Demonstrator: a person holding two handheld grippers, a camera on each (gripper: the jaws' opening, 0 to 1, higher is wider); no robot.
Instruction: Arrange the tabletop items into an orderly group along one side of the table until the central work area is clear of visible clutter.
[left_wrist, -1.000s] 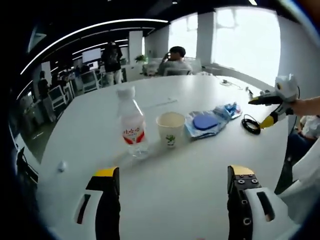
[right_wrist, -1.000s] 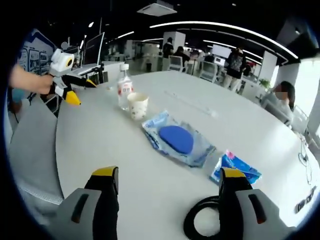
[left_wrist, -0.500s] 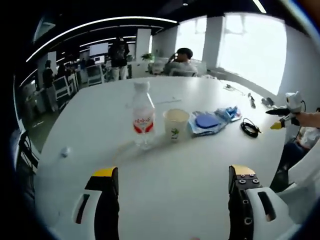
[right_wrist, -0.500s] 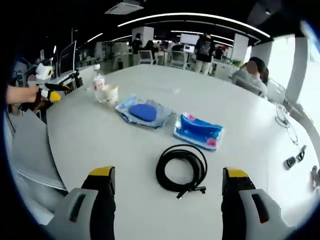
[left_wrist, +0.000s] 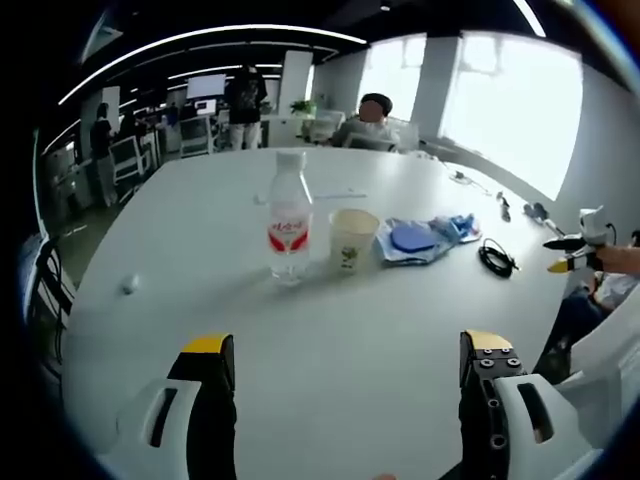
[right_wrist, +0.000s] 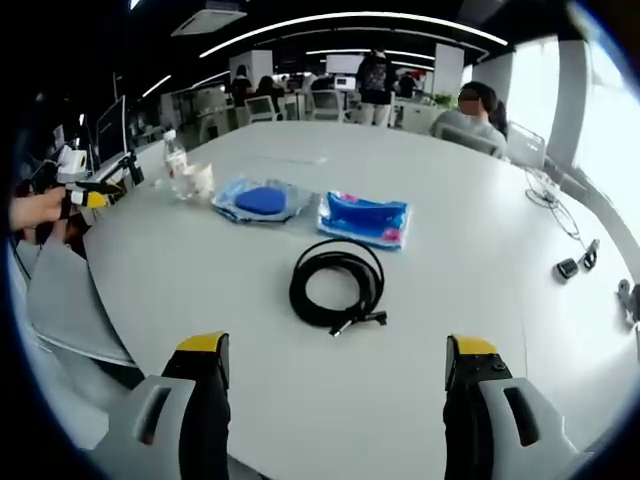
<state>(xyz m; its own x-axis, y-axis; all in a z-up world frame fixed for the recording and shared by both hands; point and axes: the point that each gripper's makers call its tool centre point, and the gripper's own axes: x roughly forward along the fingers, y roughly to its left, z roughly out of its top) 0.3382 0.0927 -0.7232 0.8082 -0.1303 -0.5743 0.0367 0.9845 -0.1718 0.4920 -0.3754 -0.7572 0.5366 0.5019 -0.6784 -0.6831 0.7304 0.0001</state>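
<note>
In the left gripper view a clear water bottle (left_wrist: 289, 228) with a red label stands upright on the white table (left_wrist: 330, 340), a paper cup (left_wrist: 353, 240) just to its right. Beyond lie a clear packet holding a blue disc (left_wrist: 411, 240), a blue-and-pink packet (left_wrist: 458, 224) and a coiled black cable (left_wrist: 497, 258). My left gripper (left_wrist: 340, 352) is open, well short of the bottle. In the right gripper view the cable (right_wrist: 337, 286) lies ahead of my open right gripper (right_wrist: 334, 355), with the blue-and-pink packet (right_wrist: 363, 218), disc packet (right_wrist: 259, 200), cup (right_wrist: 197, 182) and bottle (right_wrist: 175, 162) behind it.
A small white scrap (left_wrist: 127, 285) lies at the table's left. Small dark items and thin wires (right_wrist: 577, 263) sit at the right of the table. People sit and stand beyond the far edge among chairs and desks. The other gripper (right_wrist: 85, 190) shows at the left edge.
Both cameras have pulled back from the table items. The cable, once between the right jaws, now lies farther ahead, and the bottle and cup sit farther from the left jaws.
</note>
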